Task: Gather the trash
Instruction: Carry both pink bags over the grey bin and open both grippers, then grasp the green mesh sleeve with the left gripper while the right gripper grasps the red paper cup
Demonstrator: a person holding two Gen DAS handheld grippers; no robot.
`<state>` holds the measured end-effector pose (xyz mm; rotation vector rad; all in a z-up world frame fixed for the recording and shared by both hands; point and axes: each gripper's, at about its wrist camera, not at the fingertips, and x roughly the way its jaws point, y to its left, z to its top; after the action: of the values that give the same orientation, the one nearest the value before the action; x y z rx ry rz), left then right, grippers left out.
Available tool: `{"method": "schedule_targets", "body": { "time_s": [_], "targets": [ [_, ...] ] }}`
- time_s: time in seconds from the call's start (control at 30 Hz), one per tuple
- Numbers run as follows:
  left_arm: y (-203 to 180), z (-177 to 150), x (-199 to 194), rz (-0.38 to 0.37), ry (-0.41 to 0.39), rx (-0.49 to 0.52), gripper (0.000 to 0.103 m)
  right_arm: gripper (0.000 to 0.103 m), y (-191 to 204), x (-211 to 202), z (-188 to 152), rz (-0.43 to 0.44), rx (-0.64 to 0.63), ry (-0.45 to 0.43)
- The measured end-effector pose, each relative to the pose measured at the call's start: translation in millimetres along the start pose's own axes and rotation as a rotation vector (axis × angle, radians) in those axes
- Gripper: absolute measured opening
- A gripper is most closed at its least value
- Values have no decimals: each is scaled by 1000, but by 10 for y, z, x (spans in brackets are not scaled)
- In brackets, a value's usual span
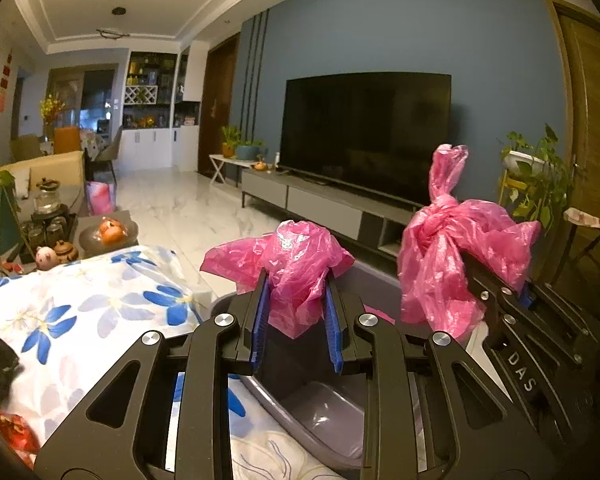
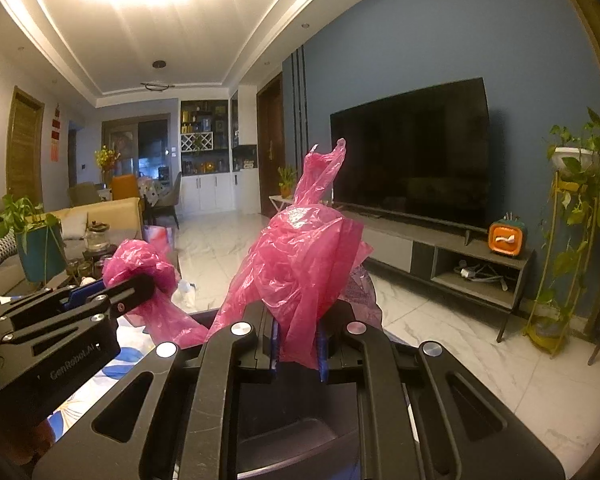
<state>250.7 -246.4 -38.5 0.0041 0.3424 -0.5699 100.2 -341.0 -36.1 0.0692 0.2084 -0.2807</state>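
A pink plastic trash bag (image 1: 452, 240) hangs above a grey bin (image 1: 324, 412) at the edge of a table with a floral cloth (image 1: 99, 308). My left gripper (image 1: 297, 284) is shut on one bunched part of the bag (image 1: 295, 264), which sits between its blue pads (image 1: 259, 320). To its right, my right gripper (image 1: 496, 280) is shut on a knotted part with a tail sticking up. In the right wrist view the right gripper (image 2: 297, 320) pinches the pink plastic (image 2: 300, 256), and the left gripper (image 2: 139, 284) holds its bunch at the left. The bin (image 2: 291, 440) lies dark beneath.
A large TV (image 1: 364, 132) stands on a low grey cabinet (image 1: 320, 204) ahead, across a marble floor (image 2: 480, 344). A plant stand (image 2: 568, 240) is at the right. A tea set and fruit bowl (image 1: 107, 232) sit on a low table at the left.
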Motion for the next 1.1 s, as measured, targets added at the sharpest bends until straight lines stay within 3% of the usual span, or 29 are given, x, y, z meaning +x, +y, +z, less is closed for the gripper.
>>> {"method": "schedule_targets", "body": {
  "time_s": [0.2,0.33,0.53,0.83,1.1],
  "targets": [
    [-15,-49,83,-19,18,21,35,50,-51,62,14,17,26,10],
    [9,-80,69,-1,6,21,58,57,-67,71,15,14,31,12],
    [135,-90,3,44,-4,-29,81,66,-81,82,16,-1,29,14],
    [264,-101,-343,133,-40,-70,93,80,-91,-67,7,-5,58,8],
    [315,-167,-865,185,-47,-101,94,87,61,-407,4,4,29,-4]
  ]
}}
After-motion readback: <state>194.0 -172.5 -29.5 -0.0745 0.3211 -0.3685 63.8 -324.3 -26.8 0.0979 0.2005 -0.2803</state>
